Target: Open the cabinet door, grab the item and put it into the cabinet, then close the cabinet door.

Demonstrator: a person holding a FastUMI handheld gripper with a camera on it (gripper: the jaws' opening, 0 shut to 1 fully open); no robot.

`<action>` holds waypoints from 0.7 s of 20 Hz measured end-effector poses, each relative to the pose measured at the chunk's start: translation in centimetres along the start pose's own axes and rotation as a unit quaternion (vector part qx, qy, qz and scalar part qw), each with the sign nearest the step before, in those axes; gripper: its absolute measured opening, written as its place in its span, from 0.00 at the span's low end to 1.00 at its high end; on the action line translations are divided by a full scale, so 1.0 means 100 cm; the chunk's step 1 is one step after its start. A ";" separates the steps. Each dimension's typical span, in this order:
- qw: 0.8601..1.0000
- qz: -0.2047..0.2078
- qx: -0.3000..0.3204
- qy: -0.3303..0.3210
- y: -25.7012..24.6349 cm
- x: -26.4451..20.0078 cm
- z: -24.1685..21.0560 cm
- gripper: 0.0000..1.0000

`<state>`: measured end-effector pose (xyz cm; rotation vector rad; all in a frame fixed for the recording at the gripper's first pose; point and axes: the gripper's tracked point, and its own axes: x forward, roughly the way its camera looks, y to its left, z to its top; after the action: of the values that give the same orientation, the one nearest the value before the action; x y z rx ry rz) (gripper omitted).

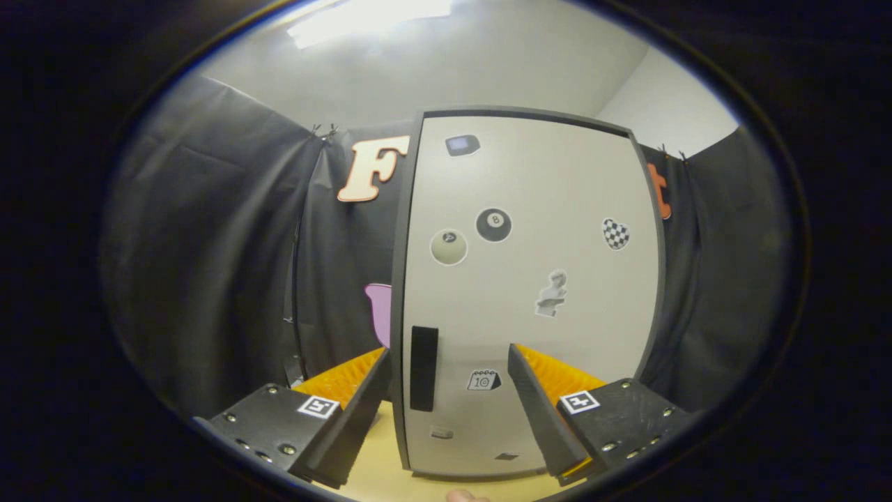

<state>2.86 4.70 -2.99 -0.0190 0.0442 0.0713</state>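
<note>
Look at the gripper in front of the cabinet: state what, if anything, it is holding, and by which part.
Nothing is held. The gripper is open, its fingers spread either side of the black handle on the closed cabinet door, touching neither.

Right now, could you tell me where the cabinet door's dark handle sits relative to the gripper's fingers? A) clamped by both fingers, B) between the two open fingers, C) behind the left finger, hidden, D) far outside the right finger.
B: the handle on the closed cabinet door shows in the gap of the open gripper, neither finger pressing it.
</note>
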 end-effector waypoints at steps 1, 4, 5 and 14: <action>1.000 0.003 -0.001 0.004 0.003 0.004 -0.006 0.99; 1.000 0.005 -0.009 0.020 0.010 0.017 -0.025 0.99; 1.000 0.005 -0.011 0.024 0.012 0.021 -0.030 0.99; 0.999 -0.014 -0.014 0.045 0.021 0.064 -0.058 0.99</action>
<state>8.79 7.12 -9.11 -0.0517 0.1327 0.0435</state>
